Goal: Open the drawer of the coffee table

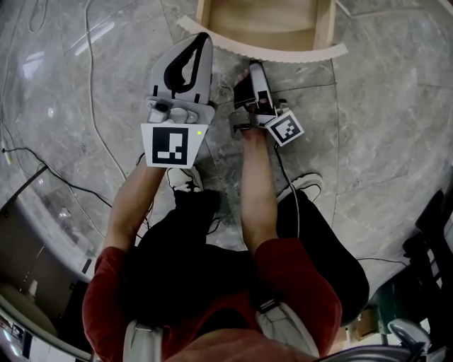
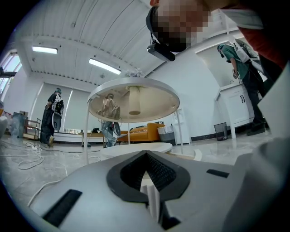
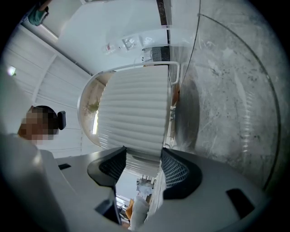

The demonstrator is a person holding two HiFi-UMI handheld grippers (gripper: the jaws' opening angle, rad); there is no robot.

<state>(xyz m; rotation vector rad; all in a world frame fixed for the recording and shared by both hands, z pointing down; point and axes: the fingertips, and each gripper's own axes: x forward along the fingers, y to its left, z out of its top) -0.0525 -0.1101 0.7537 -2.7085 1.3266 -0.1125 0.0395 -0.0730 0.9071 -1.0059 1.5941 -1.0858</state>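
Note:
The coffee table's drawer (image 1: pixel 262 21) stands pulled out at the top of the head view, its wooden inside showing behind a curved white ribbed front (image 1: pixel 297 53). My right gripper (image 1: pixel 256 67) is at the middle of that front. In the right gripper view the ribbed front (image 3: pixel 136 113) runs between the two pads, and the right gripper (image 3: pixel 143 158) is shut on it with its jaws wide. My left gripper (image 1: pixel 205 37) hovers just left of it, shut and empty. In the left gripper view the left gripper (image 2: pixel 147 167) points level at the round white table (image 2: pixel 133 97).
The floor is grey marble, with thin cables (image 1: pixel 92 106) trailing at the left. The person's shoes (image 1: pixel 185 180) (image 1: pixel 304 185) stand just behind the grippers. Farther off are standing people (image 2: pixel 54 115), an orange sofa (image 2: pixel 140 133) and a bin (image 2: pixel 220 130).

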